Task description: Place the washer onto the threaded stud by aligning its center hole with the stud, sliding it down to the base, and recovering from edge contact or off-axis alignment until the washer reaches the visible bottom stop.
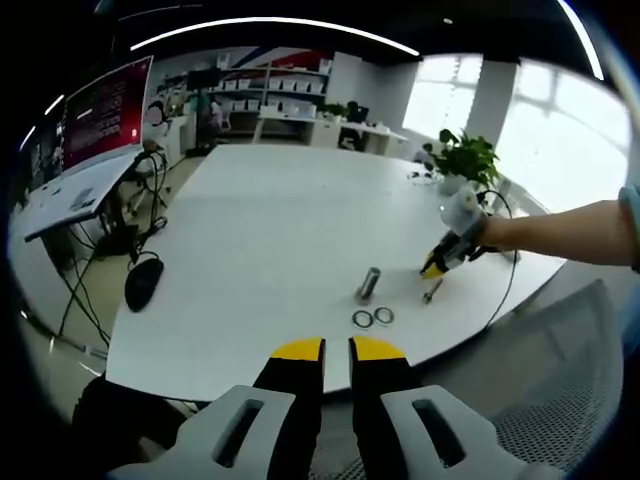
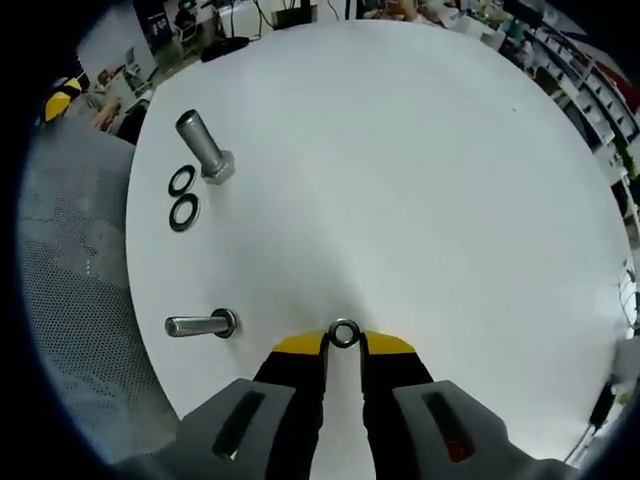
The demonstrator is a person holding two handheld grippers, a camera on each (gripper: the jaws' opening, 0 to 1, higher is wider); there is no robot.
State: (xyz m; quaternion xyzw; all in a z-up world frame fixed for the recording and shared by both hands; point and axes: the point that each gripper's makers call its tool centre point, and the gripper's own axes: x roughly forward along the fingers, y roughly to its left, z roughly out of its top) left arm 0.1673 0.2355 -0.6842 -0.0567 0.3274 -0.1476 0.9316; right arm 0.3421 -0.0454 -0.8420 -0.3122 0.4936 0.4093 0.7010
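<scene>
Small dark metal ring washer (image 2: 344, 333) sits pinched between the yellow tips of the right gripper (image 2: 344, 345), low in the right gripper view, over the white round table (image 2: 420, 170); whether it is lifted clear of the tabletop or touching it cannot be told; the jaws are clamped on its rim, the hole facing the camera.

Upright silver threaded stud with a hex base (image 2: 205, 148) stands well apart from the held washer, toward the table edge; its shank looks bare, nothing seated at the bottom stop; two more dark ring washers (image 2: 183, 197) lie flat just beside its base, touching or nearly touching each other; a second silver bolt lying on its side (image 2: 200, 325) rests near the gripper.

In the left gripper view the same group shows from the other side: stud (image 1: 369, 283), pair of washers (image 1: 372, 318), lying bolt (image 1: 432, 291), and the right gripper (image 1: 436, 265) coming in on a bare forearm (image 1: 565, 232).

Left gripper (image 1: 337, 350) hangs at the near table edge, well back from the parts; jaws a narrow gap apart, holding nothing.

Judgement: pick-up done; carry to the stud, alignment of hole over tip, slide down to base all remain; task at an early stage.
</scene>
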